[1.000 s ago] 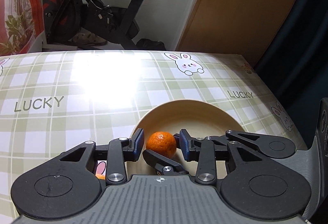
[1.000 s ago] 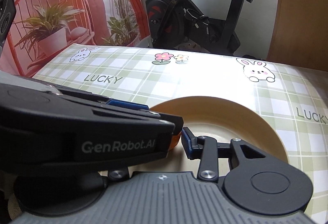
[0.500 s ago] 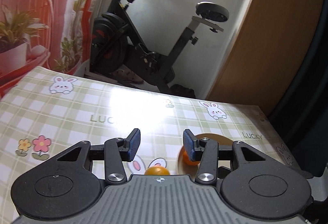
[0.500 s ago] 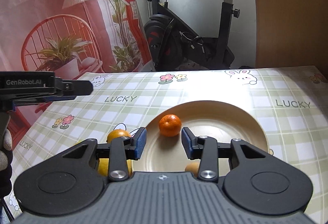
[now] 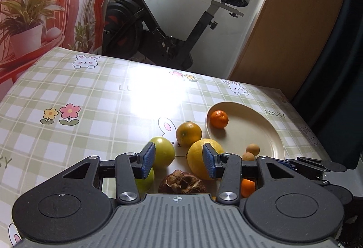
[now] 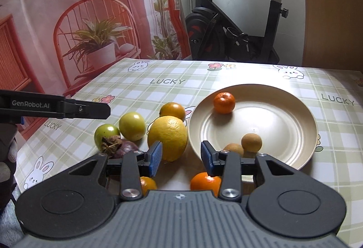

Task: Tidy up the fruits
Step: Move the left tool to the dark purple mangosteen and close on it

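Note:
A cream plate (image 6: 283, 134) (image 5: 261, 132) holds a small mandarin (image 6: 224, 102) (image 5: 219, 119) and two tan longans (image 6: 251, 142) (image 5: 253, 148). Left of the plate lie a big yellow lemon (image 6: 168, 137) (image 5: 204, 158), an orange (image 6: 172, 110) (image 5: 189, 133), two green fruits (image 6: 132, 126) (image 5: 162, 155) and a dark mangosteen (image 6: 123, 148) (image 5: 181, 183). Two more mandarins (image 6: 205, 181) lie near the front edge. My left gripper (image 5: 179, 163) is open and empty, raised above the loose fruit. My right gripper (image 6: 181, 158) is open and empty too, behind the lemon and the plate.
The table wears a green checked cloth (image 5: 79, 100) printed with rabbits and flowers. An exercise bike (image 5: 163, 28) stands beyond the far edge, a printed red backdrop (image 6: 79, 21) at the left and a wooden panel (image 5: 283, 32) at the right. The left gripper's side (image 6: 54, 108) shows at left.
Both grippers have pulled back and up from the plate, leaving the mandarin lying on it. The whole group of loose fruit has come into view.

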Motion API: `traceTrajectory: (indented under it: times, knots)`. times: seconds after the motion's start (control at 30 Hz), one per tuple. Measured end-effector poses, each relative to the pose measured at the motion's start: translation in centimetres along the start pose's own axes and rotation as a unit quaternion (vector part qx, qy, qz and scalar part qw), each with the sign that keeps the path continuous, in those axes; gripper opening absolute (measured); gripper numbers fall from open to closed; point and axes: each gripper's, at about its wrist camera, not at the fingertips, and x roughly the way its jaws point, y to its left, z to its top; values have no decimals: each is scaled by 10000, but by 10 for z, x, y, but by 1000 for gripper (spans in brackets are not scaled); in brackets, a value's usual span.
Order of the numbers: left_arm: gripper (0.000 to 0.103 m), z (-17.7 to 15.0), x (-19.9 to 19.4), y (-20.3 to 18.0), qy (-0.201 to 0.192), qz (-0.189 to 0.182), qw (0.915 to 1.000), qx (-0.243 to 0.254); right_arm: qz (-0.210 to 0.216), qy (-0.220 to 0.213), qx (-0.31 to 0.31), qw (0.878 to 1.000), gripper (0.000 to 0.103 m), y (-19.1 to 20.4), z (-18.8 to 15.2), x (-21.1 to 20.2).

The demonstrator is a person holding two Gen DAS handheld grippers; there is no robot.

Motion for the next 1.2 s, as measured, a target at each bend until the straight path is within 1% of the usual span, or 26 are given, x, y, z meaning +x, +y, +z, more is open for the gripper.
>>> traceTrajectory:
  times: [0.13, 0.23, 0.33, 0.37, 0.4, 0.47, 0.6, 0.7, 0.83, 0.93, 1.1, 1.2]
  knots:
    - [48, -7, -3, -2, 40, -60, 10000, 51, 96, 70, -91, 9999, 41, 10, -4, 1]
    - [48, -10, -3, 0, 79, -112, 9999, 34, 202, 131, -205, 9995, 48, 17, -5, 4]
    - [50, -12, -2, 4, 154, -142, 9998, -41, 319, 231, -374, 9985, 57, 25, -6, 9]
    - [52, -13, -3, 5, 161, -140, 9997, -71, 329, 260, -430, 9982, 62, 27, -6, 11]
    - [57, -14, -3, 7, 152, -130, 9998, -92, 345, 296, -512, 9977, 64, 30, -6, 13]
    - [59, -15, -2, 8, 135, -143, 9998, -106, 390, 352, -634, 9966, 64, 34, -6, 17]
    - [60, -22, 4, 7, 258, -261, 9993, -38, 494, 456, -959, 9931, 64, 46, -5, 26]
    - [62, -29, 9, 8, 345, -383, 9987, -40, 550, 517, -1193, 9900, 65, 56, -7, 34]
    - [62, -36, 16, 10, 424, -415, 9982, -56, 612, 616, -1407, 9862, 65, 65, -12, 45]
    - [62, -39, 21, 10, 480, -465, 9978, -33, 571, 609, -1427, 9862, 65, 66, -12, 52]
    - [63, -42, 31, 14, 557, -523, 9970, -87, 682, 585, -1359, 9866, 65, 63, -10, 58]
    - [63, -44, 35, 15, 611, -536, 9967, -86, 718, 645, -1380, 9857, 65, 65, -12, 60]
